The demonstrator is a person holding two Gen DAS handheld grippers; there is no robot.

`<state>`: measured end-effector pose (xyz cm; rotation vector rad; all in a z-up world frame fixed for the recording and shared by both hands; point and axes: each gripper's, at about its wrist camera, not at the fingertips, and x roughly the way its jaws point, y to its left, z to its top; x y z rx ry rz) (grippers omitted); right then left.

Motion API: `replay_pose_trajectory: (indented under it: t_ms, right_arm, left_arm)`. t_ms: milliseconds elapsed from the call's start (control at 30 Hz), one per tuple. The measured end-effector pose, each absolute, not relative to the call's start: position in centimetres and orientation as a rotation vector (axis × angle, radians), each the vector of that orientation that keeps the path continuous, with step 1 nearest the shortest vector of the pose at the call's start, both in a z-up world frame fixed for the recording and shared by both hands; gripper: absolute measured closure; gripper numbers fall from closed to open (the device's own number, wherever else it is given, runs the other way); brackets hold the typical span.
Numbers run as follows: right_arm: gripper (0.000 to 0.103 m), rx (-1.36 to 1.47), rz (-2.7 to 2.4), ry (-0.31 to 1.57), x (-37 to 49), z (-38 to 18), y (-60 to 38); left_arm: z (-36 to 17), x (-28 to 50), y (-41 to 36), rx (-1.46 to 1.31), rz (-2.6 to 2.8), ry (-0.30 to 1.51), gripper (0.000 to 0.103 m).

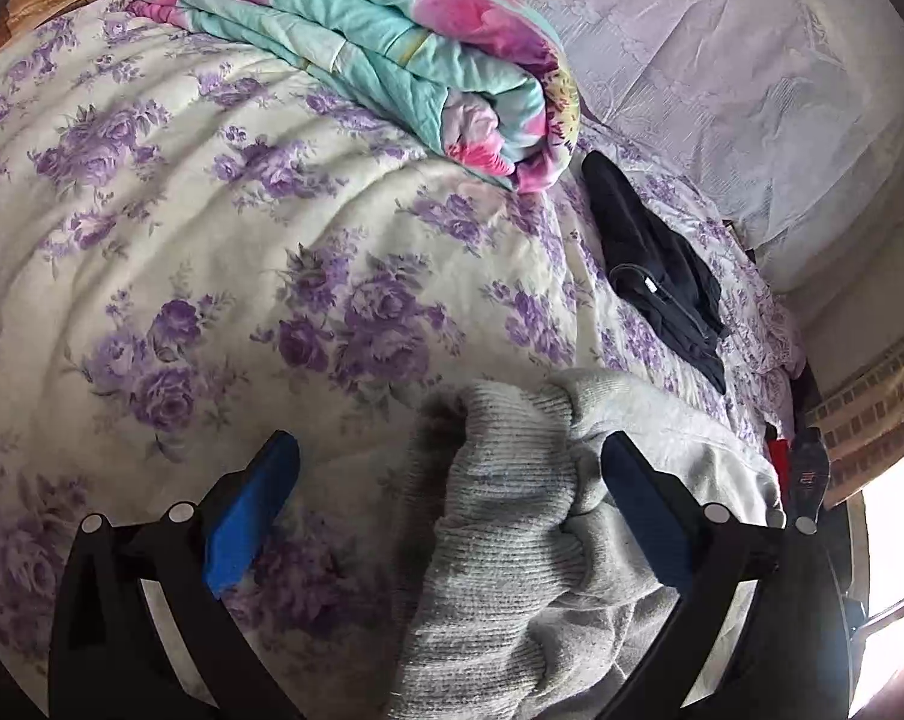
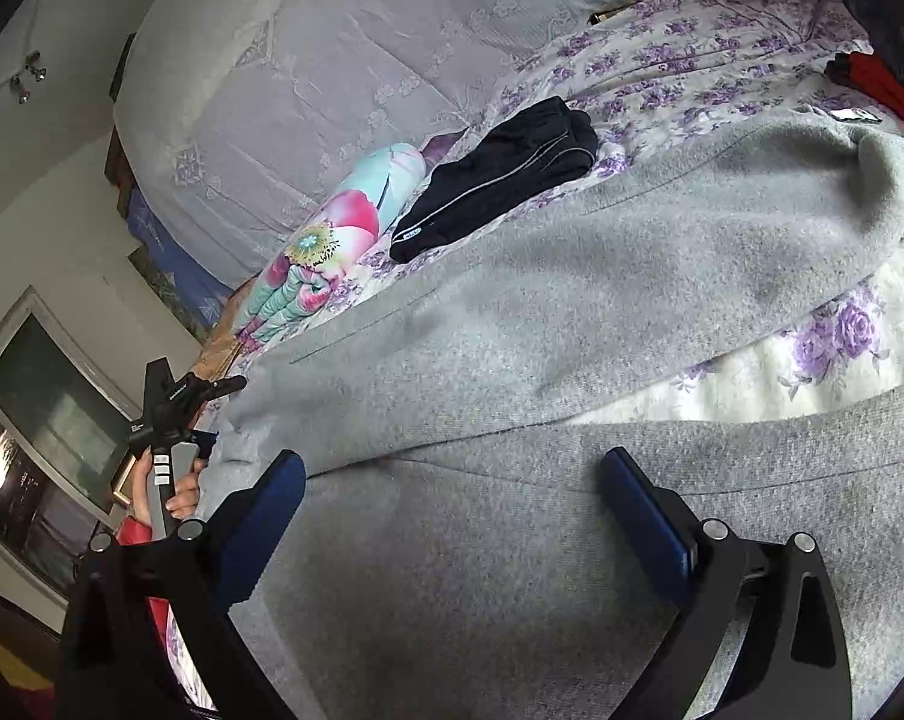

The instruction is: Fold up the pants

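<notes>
Grey knit pants (image 2: 512, 300) lie spread across the floral bedspread (image 1: 182, 240), one leg running to the upper right and the other along the bottom of the right wrist view. In the left wrist view a ribbed cuff end of the grey pants (image 1: 512, 516) lies between the wide-open fingers of my left gripper (image 1: 449, 480), touching neither blue pad. My right gripper (image 2: 455, 486) is open just above the pants where the two legs meet. The left gripper (image 2: 170, 420) and the hand holding it also show at the left of the right wrist view.
A folded teal and pink floral quilt (image 1: 392, 48) lies at the back of the bed. Folded dark pants (image 1: 662, 276) lie beside it; they also show in the right wrist view (image 2: 500, 174). A pale padded headboard (image 2: 302, 90) stands behind. Red cloth (image 2: 878, 84) lies at the far right.
</notes>
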<state>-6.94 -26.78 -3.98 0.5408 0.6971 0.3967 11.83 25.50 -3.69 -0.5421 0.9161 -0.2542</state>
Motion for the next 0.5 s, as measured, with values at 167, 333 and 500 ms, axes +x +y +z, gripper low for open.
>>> replay_pose_trajectory:
  t_ms: [167, 333, 500]
  right_arm:
    - [0.003, 0.448, 0.419, 0.687, -5.3, -1.6, -26.2]
    - [0.003, 0.202, 0.461, 0.629, -0.1, 2.5, -25.2]
    - [0.004, -0.123, 0.438, 0.680, 6.5, 2.4, -22.7]
  left_arm:
    - [-3.1, 11.4, 25.0, -0.497, -0.270, 0.878, 0.032]
    - [-2.4, 11.1, 24.0, -0.430, -0.290, 0.845, 0.054]
    - [-1.9, 10.8, 24.1, -0.402, -0.272, 0.809, 0.067]
